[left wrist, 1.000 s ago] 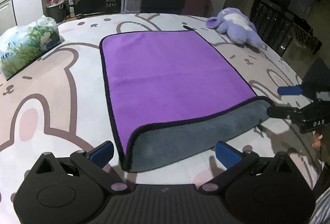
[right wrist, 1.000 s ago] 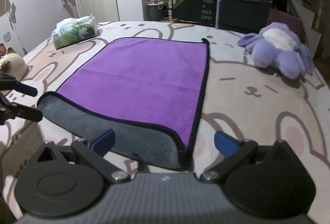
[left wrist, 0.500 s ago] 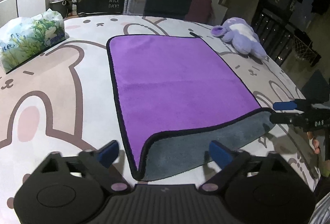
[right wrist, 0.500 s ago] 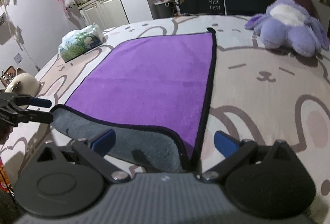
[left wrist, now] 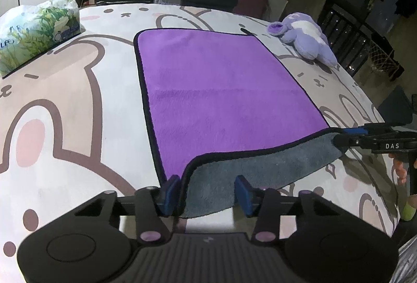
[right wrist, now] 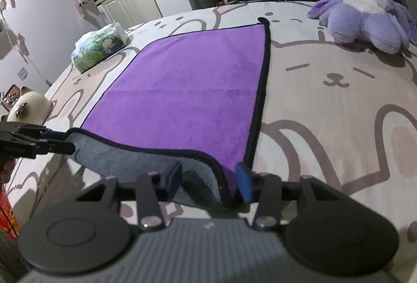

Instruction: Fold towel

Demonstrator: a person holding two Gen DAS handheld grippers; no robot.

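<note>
A purple towel (left wrist: 219, 90) with a black hem and a grey underside lies flat on the bear-print table cover; it also shows in the right wrist view (right wrist: 187, 90). Its near edge is curled up, grey side showing. My left gripper (left wrist: 208, 194) is part closed around the near left corner, its blue pads still apart with the cloth between them. My right gripper (right wrist: 208, 178) is likewise part closed around the near right corner. Each gripper shows from the side in the other view, the right one (left wrist: 344, 135) and the left one (right wrist: 62, 141), at the towel's corners.
A tissue pack (left wrist: 34, 32) lies at the far left of the table. A purple plush toy (left wrist: 305, 38) lies at the far right. A white mug-like object (right wrist: 28, 105) stands off the left edge. Dark furniture and a sign stand behind the table.
Both grippers moved forward onto the towel's near corners and their jaws narrowed around the cloth. The near edge has lifted a little.
</note>
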